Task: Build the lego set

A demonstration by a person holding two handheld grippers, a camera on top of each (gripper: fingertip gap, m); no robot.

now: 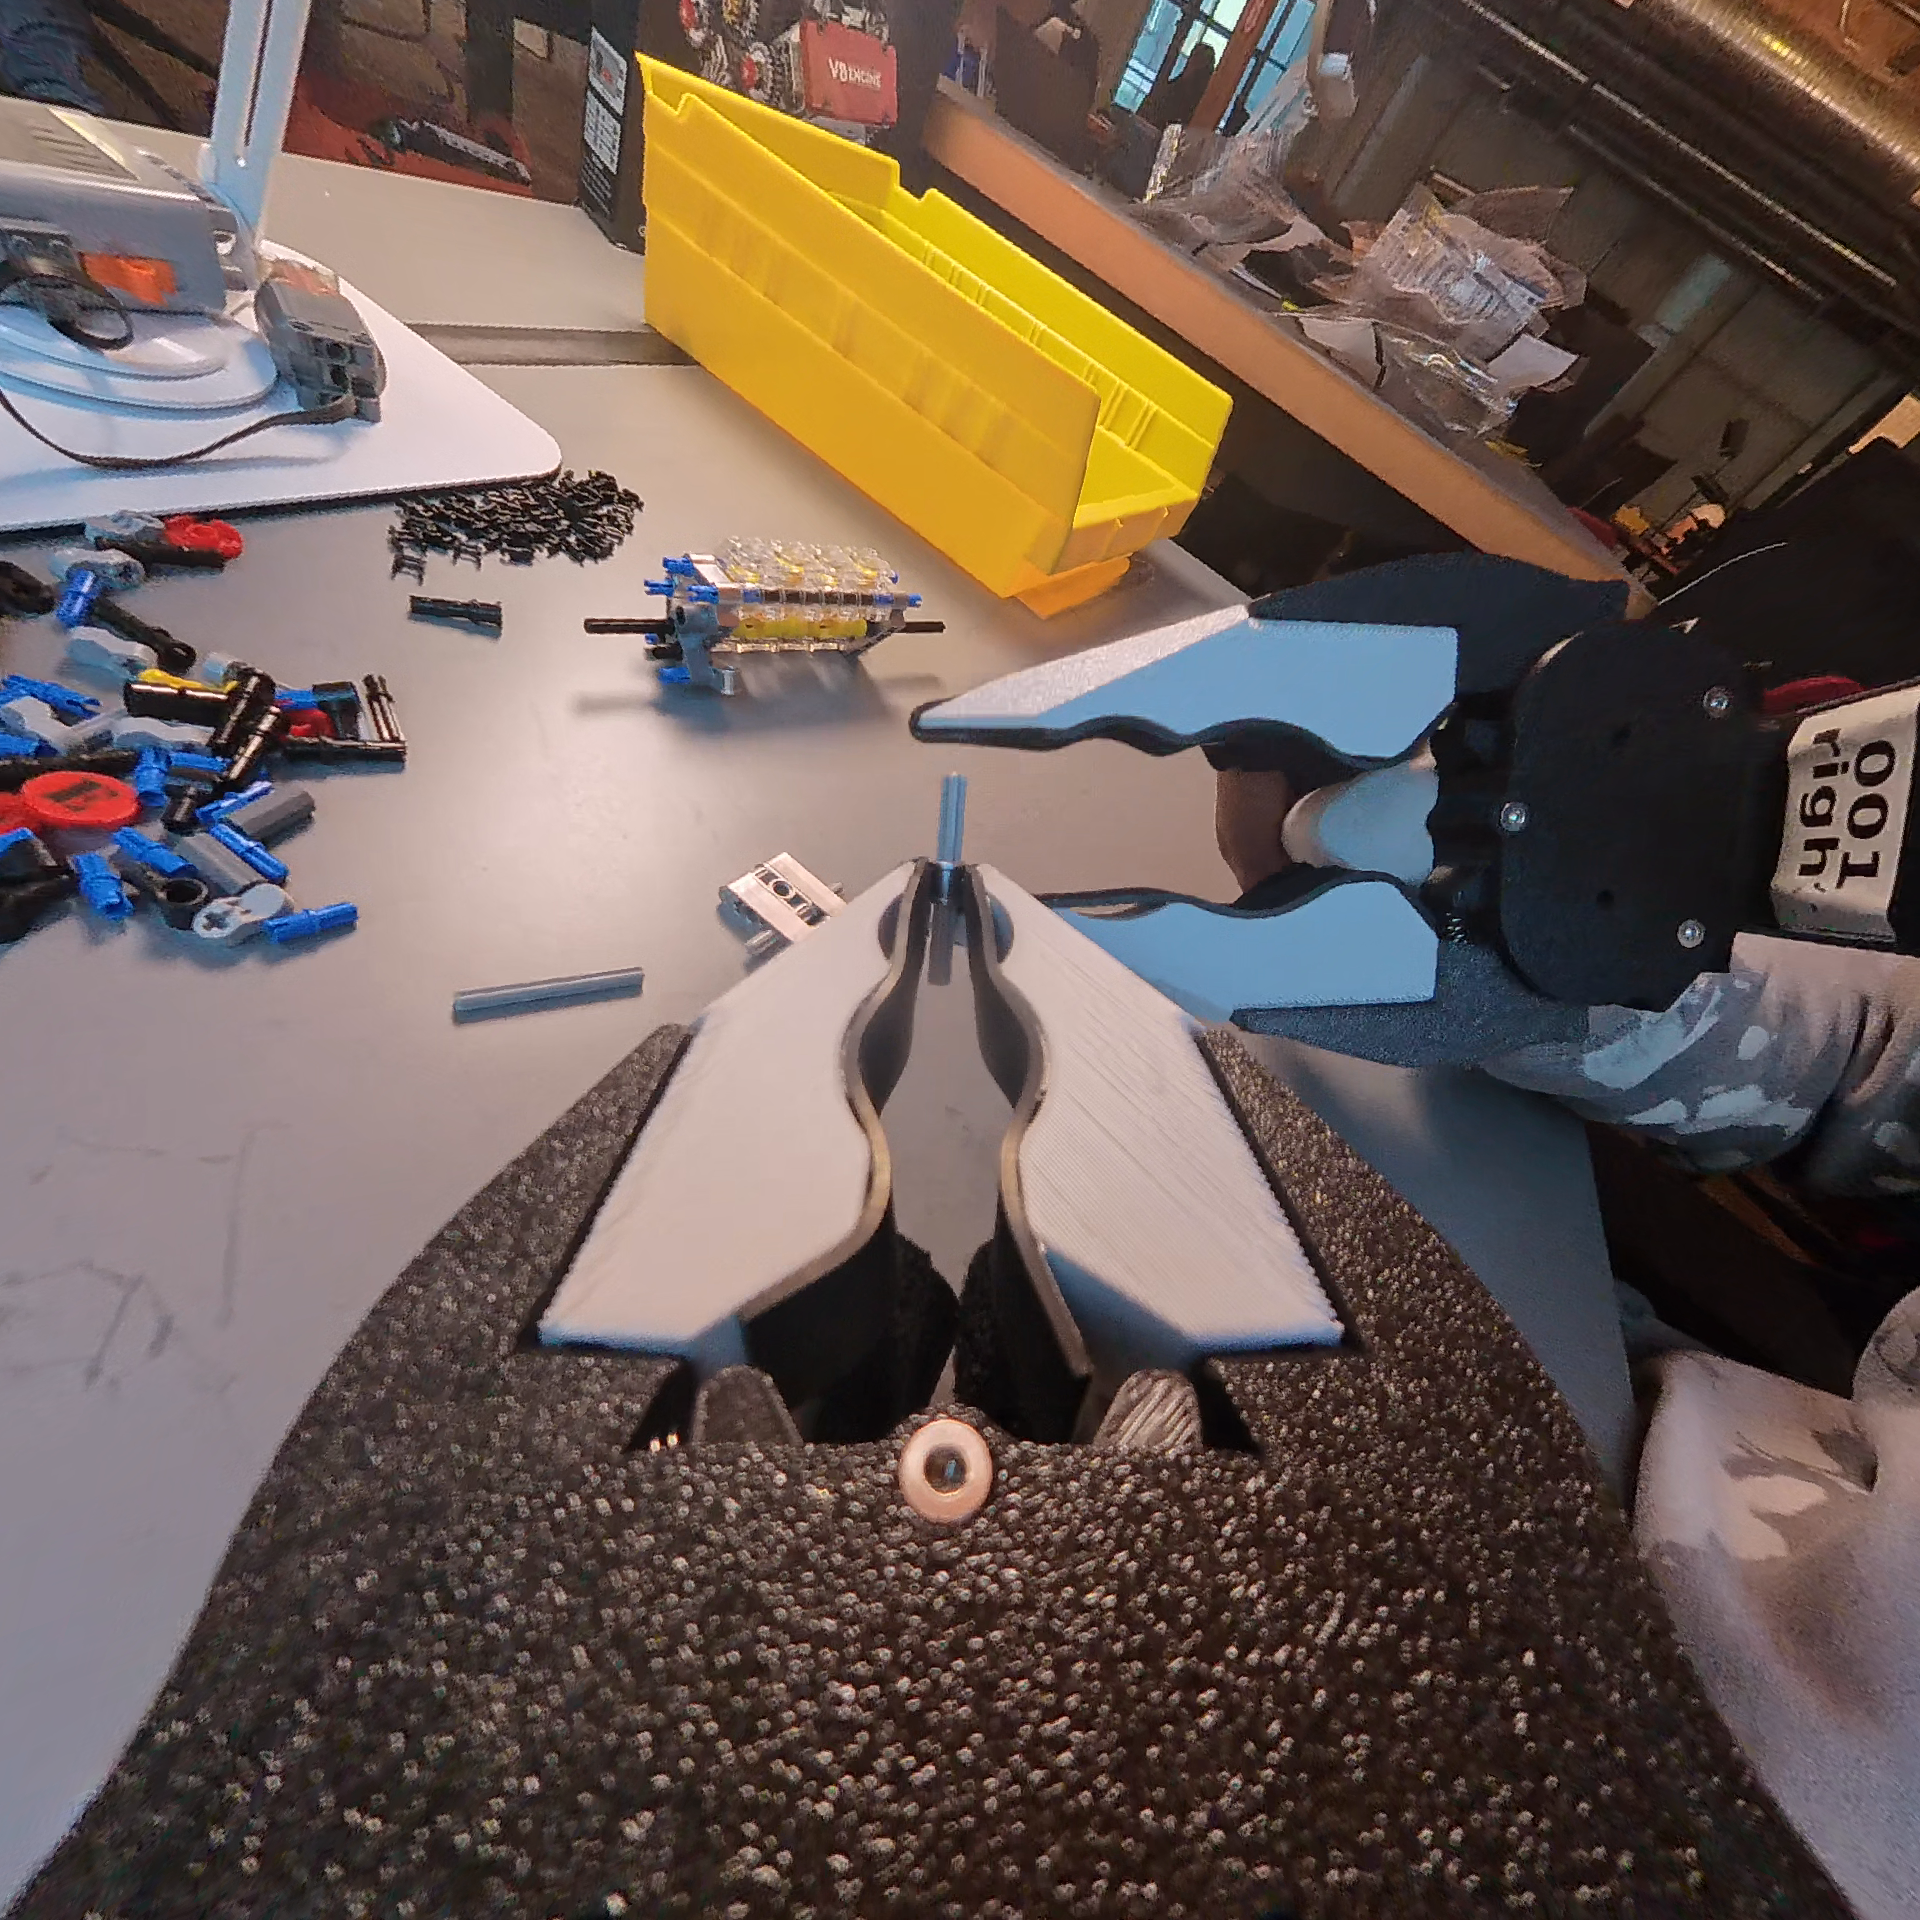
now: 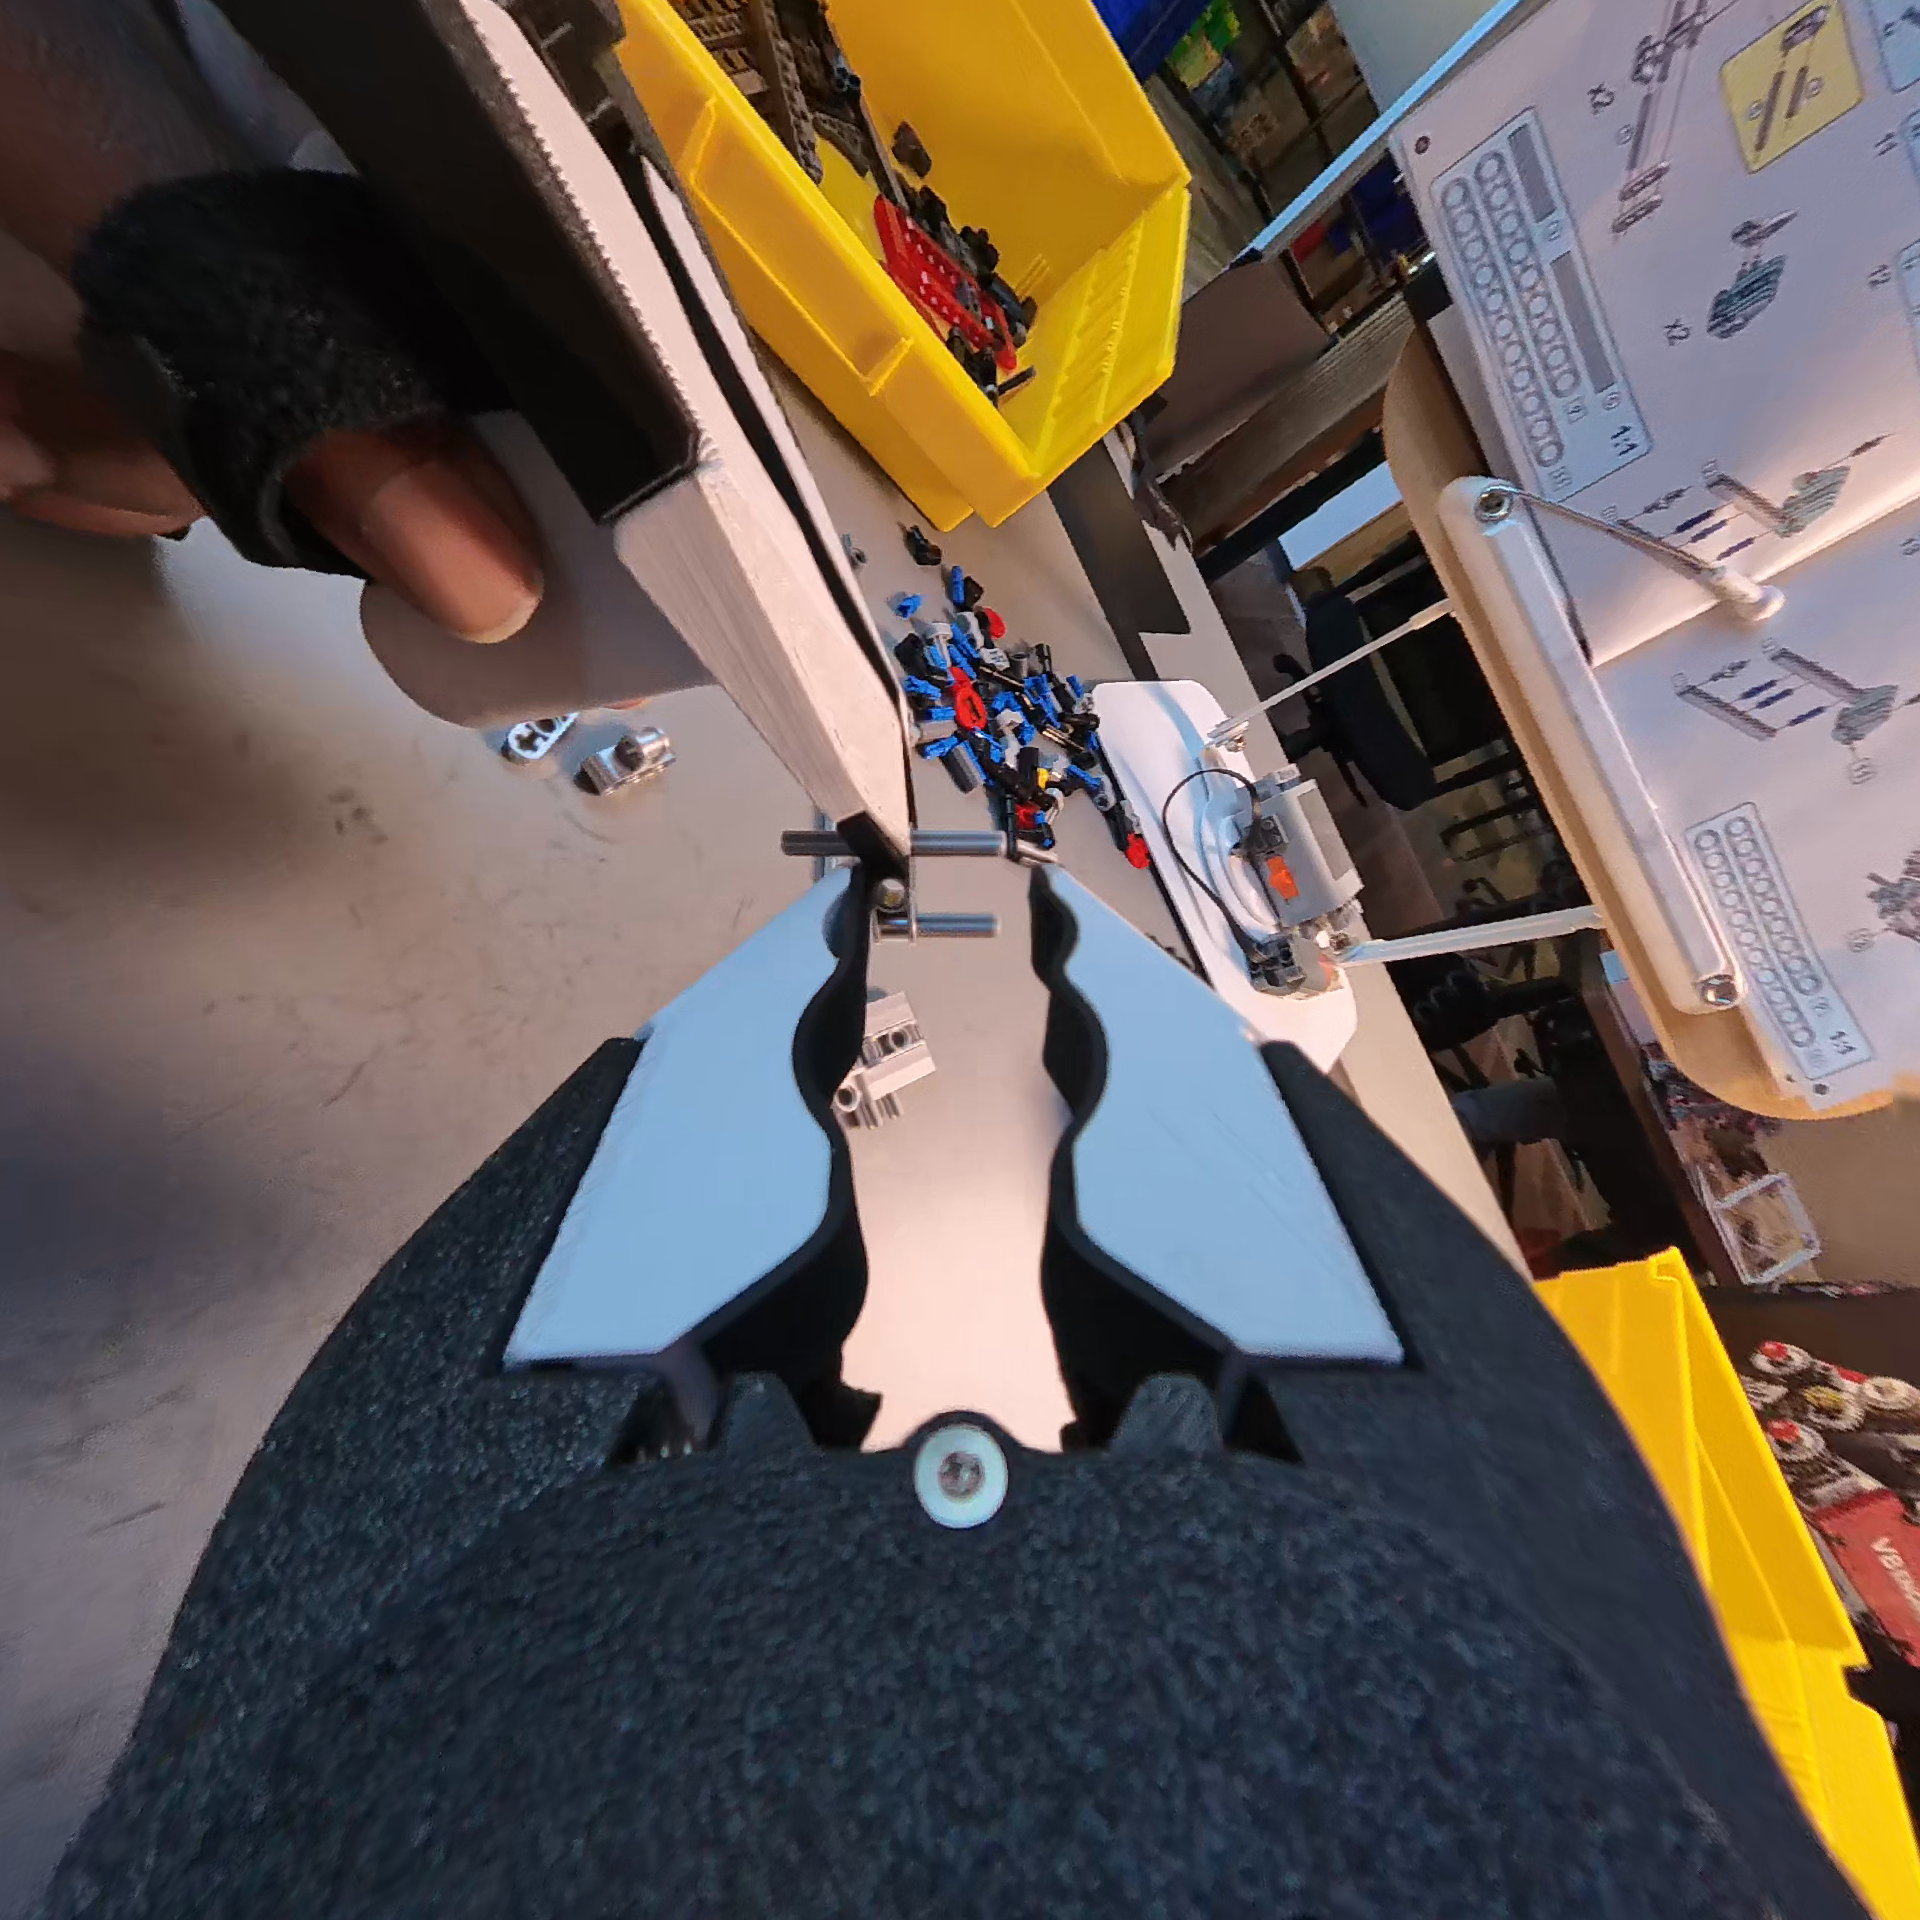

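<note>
My left gripper [image 1: 948, 868] is shut on a thin grey axle [image 1: 952, 816], which sticks out past its tips above the grey table [image 1: 623, 1143]. My right gripper [image 1: 992, 821] comes in from the right, open and empty, with its tips on either side of the axle's end. In the right wrist view my right gripper [image 2: 945, 883] is open. The left gripper [image 2: 883, 831] reaches in from the upper left, with the axle [image 2: 971, 844] crossing just ahead of my tips. A small grey beam piece [image 1: 781, 896] lies on the table under them and also shows in the right wrist view [image 2: 883, 1060].
A loose grey axle [image 1: 548, 987] lies to the left. A small engine block assembly [image 1: 774, 613], a heap of black pins [image 1: 520, 520] and mixed parts [image 1: 156, 769] lie beyond it. A yellow bin [image 1: 914, 343] stands at the back. A white board with a motor [image 2: 1226, 831] and an instruction sheet [image 2: 1662, 416] are nearby. Left and right tips are no more than a few centimetres apart.
</note>
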